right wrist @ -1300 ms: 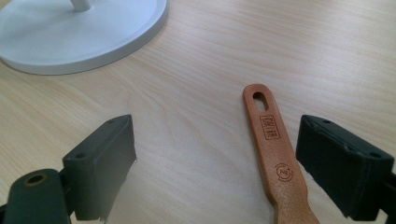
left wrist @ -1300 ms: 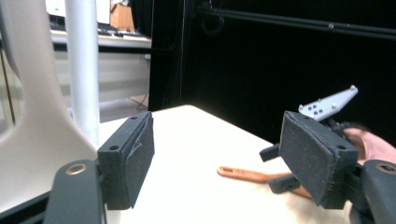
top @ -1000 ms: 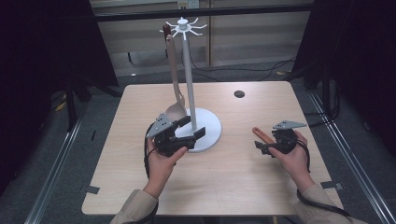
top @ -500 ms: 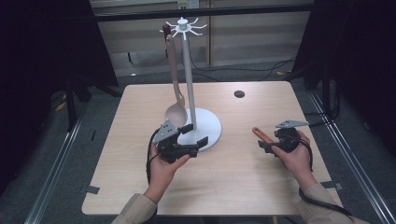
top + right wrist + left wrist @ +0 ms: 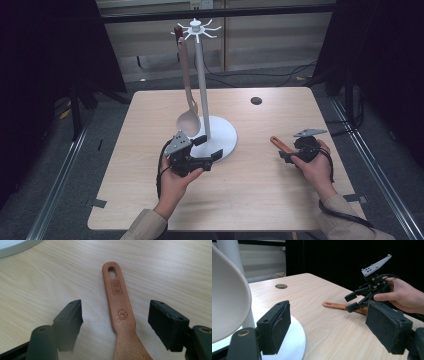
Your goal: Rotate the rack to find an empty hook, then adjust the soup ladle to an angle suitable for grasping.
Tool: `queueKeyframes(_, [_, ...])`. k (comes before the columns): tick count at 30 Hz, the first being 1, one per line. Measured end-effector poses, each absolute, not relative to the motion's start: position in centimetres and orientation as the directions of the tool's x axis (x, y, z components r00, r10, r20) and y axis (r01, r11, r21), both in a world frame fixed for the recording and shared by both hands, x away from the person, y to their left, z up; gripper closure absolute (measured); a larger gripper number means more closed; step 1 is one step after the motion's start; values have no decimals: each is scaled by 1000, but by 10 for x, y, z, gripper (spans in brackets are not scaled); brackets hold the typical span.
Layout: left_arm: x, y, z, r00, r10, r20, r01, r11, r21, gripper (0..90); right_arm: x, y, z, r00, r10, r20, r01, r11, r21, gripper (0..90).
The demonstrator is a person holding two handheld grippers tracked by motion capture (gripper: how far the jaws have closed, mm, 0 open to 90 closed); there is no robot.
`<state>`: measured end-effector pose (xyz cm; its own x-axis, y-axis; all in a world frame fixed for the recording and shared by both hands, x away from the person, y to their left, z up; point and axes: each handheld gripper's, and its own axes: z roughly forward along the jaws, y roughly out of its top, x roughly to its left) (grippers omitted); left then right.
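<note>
**Two grippers, one wooden utensil: closing on the handle**

Two hand-held grippers work at a pale wooden table [image 5: 150,200]. The right gripper [image 5: 285,154] hangs low over a brown wooden utensil [image 5: 121,315] lying flat on the tabletop. In the right gripper view the handle runs up between the two black jaws, its slotted hanging hole [image 5: 112,269] ahead of the tips and its broadening part passing back beneath the gripper body. The jaws have just been closing, yet bare wood shows on both sides of the handle: they stand apart, with the handle between them and neither pad pressing on it.

The left gripper [image 5: 206,150] rests at the near edge of the white round base [image 5: 227,140] of a hanger stand [image 5: 200,75]. Its jaws are spread with nothing between them. A pale spoon [image 5: 188,117] hangs from the stand's top, its bowl just beyond this gripper. The left gripper view looks across the table to the right gripper [image 5: 355,301], with the utensil's handle end [image 5: 332,305] lying beyond its tips.

Judged from this arrangement, the step in hand is gripping the handle for a lift. To do it well:

- Keep the handle centred, so both pads meet it together and it does not skid sideways.
- Bring the pads low enough to bear on the handle's thin edges rather than ride over its top.
- Grip behind the hole, leaving the slot free should it be hung on the stand.
- Close fully before raising.
</note>
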<state>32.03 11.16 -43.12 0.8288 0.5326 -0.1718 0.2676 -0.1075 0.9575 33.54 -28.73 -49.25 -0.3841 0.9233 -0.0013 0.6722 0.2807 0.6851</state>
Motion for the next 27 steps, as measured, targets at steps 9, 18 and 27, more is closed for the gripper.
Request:
queueKeyframes(9, [319, 111, -434, 828, 534, -171, 275, -122, 954, 201, 338, -286, -495, -390, 921, -10, 687, 299, 662, 335])
queueKeyframes(18, [319, 113, -433, 823, 541, -175, 278, -115, 954, 200, 340, -283, -499, -415, 910, 6, 701, 315, 640, 397])
queueKeyframes(27, [318, 113, -431, 821, 544, -173, 277, -116, 954, 195, 339, -280, -497, -445, 895, 27, 696, 327, 640, 557])
